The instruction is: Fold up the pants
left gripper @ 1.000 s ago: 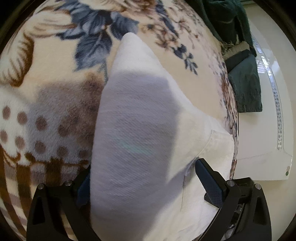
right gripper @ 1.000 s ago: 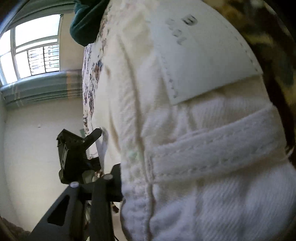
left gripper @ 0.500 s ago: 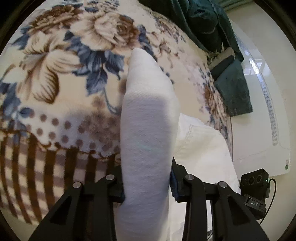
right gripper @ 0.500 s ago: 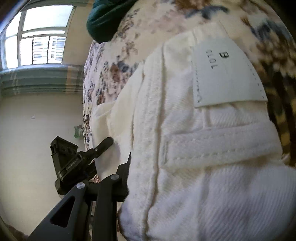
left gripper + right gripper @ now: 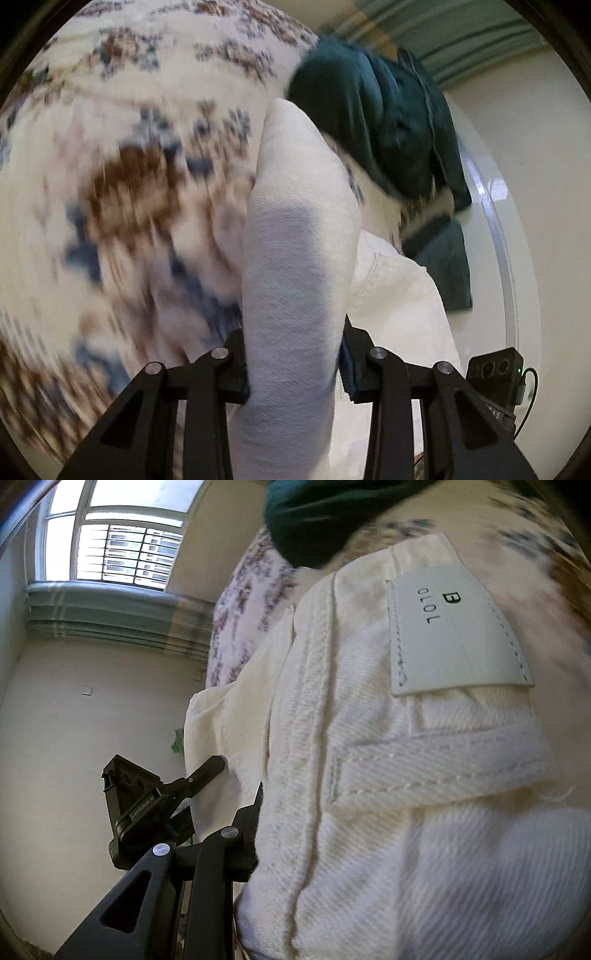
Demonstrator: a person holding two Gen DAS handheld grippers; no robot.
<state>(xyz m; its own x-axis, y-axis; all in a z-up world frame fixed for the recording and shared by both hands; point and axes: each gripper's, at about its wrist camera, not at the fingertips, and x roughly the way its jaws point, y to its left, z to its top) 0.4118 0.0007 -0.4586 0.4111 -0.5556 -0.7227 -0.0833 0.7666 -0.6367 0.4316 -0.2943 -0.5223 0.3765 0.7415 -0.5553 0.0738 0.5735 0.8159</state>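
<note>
White denim pants (image 5: 295, 258) are gripped at the waistband and lifted above a floral blanket (image 5: 129, 166). My left gripper (image 5: 295, 369) is shut on a thick bunch of the white cloth, which fills the space between its fingers. In the right wrist view the pants (image 5: 406, 794) show a belt loop and a white label (image 5: 454, 631). My right gripper (image 5: 332, 853) is shut on the waistband; only its left finger (image 5: 243, 834) shows, the other is hidden by cloth. The left gripper (image 5: 207, 771) appears there too, holding the far edge.
A dark green garment (image 5: 388, 129) lies on the blanket beyond the pants, also in the right wrist view (image 5: 314, 517). A pale floor (image 5: 535, 221) lies beside the bed. A window (image 5: 122, 542) and cream wall (image 5: 74, 720) are at left.
Both grippers have risen and swung forward with the pants, so the green garment now looks nearer. The left gripper closed on the cloth between one second ago and half a second ago.
</note>
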